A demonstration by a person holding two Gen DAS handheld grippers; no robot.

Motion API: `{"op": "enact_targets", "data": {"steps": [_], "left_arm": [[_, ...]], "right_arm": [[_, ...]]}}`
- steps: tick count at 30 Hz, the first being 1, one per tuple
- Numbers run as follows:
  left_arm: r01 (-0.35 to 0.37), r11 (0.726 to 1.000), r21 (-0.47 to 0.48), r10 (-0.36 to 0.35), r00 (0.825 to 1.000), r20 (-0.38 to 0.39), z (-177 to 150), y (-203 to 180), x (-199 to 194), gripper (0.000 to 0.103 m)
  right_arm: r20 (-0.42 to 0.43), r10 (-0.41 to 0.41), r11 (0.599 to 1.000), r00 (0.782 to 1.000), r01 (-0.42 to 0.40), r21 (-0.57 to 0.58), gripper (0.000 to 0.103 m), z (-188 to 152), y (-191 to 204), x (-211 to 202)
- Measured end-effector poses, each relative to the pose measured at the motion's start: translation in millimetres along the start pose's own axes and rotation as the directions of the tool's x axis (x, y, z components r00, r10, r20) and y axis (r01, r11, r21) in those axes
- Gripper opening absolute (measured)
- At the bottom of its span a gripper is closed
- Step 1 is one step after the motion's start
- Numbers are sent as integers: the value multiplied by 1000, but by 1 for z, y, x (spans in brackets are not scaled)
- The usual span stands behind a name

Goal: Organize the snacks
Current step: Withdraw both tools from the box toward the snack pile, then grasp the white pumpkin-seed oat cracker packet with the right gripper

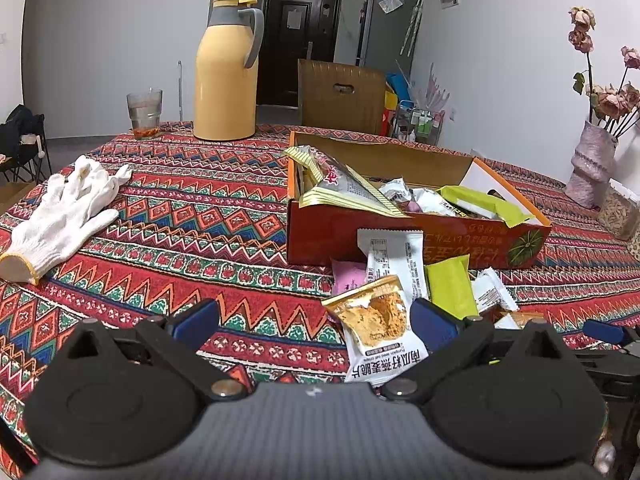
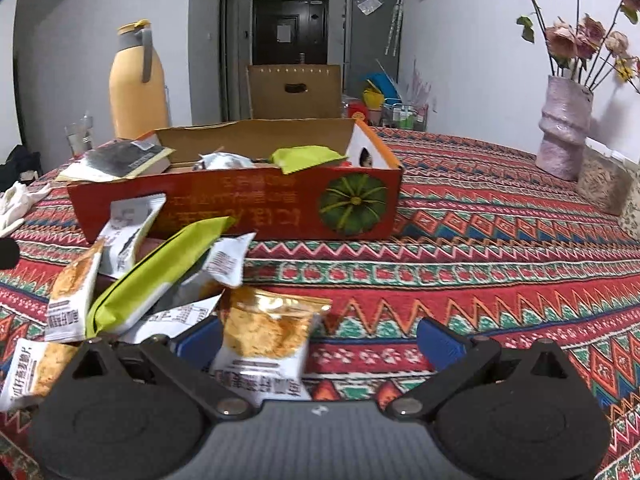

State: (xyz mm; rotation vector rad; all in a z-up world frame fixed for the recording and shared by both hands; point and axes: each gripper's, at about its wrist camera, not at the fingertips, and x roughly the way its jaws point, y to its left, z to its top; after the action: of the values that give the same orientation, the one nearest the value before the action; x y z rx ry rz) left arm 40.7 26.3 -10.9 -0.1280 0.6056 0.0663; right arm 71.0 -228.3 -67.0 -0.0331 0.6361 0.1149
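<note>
Both the left gripper (image 1: pixel 314 326) and right gripper (image 2: pixel 320 338) gape wide and empty; right should close squarely on the oat-crisp packet (image 2: pixel 266 330) between its fingers, then lift toward the orange box (image 2: pixel 240 208) at twelve o'clock

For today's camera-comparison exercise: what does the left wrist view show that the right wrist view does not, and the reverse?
Only the left wrist view shows the whole white work glove and a pink snack packet. Only the right wrist view shows the dark book lying on the box's left end. Both share the orange snack box, yellow thermos, drinking glass, flower vase and loose oat-crisp packets.
</note>
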Motion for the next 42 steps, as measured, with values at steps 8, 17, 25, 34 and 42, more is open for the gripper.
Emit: {"op": "enact_targets", "data": {"steps": [8,17,25,34,42], "left_arm": [[7,1000,0,-7,1000,-11,-2,0,3,103],[14,1000,0,-14,1000,-26,-4,-1,5,103],[19,1000,11,-19,999,-38,-8,-5,5,103],[26,999,33,-24,998,-64,-13,-8,6,103],[59,996,72,-52,994,-98,-24,-13,6,103]], "right_arm": [[-39,-3,1000,999,3,-15,103,0,11,11],[-49,36,999,998,-36,6,73,-4,6,15],[10,54,998,999,-54,43,41,-8,-1,-4],[78,18,996,997,-25,89,41,-7,-18,-23],[80,22,994,997,-30,106,42,-10,-23,-26]]}}
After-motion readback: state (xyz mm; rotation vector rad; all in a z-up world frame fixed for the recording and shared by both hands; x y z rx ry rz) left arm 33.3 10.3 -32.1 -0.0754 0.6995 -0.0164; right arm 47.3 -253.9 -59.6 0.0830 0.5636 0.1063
